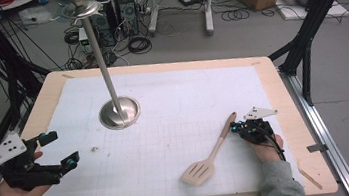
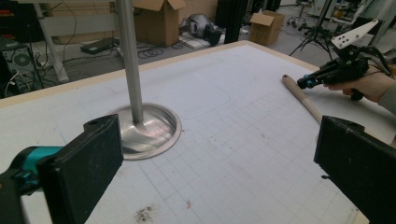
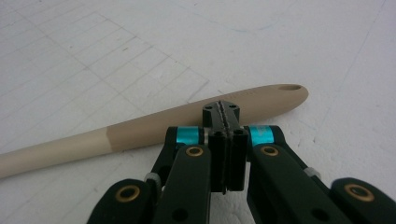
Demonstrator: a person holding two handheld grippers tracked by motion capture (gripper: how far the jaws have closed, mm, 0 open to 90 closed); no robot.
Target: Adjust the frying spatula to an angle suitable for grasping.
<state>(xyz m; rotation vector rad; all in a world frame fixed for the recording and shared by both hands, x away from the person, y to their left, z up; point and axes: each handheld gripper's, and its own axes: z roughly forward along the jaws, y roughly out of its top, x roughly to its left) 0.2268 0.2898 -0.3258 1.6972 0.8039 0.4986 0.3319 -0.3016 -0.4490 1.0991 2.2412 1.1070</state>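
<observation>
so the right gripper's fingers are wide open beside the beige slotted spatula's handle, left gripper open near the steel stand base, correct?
Not quite. The right gripper has its fingers pressed together, shut, just in front of the beige slotted spatula's handle, as the right gripper view shows. The rest holds: the left gripper is open near the round steel stand base.

The counter (image 1: 293,113) looks like pale, matt wood at its rim, covered by a white paper-like sheet (image 1: 188,101) ruled with a faint grid and lightly smudged. The stand (image 1: 120,112) is brushed metal, its dish-shaped base and pole shining with soft reflections. The spatula (image 1: 210,156) looks like smooth, matt wood, its handle end a darker tan. Both grippers, left (image 1: 63,152) and right (image 1: 236,125), are matt black plastic with glossy teal bands and brass-coloured rivets.
</observation>
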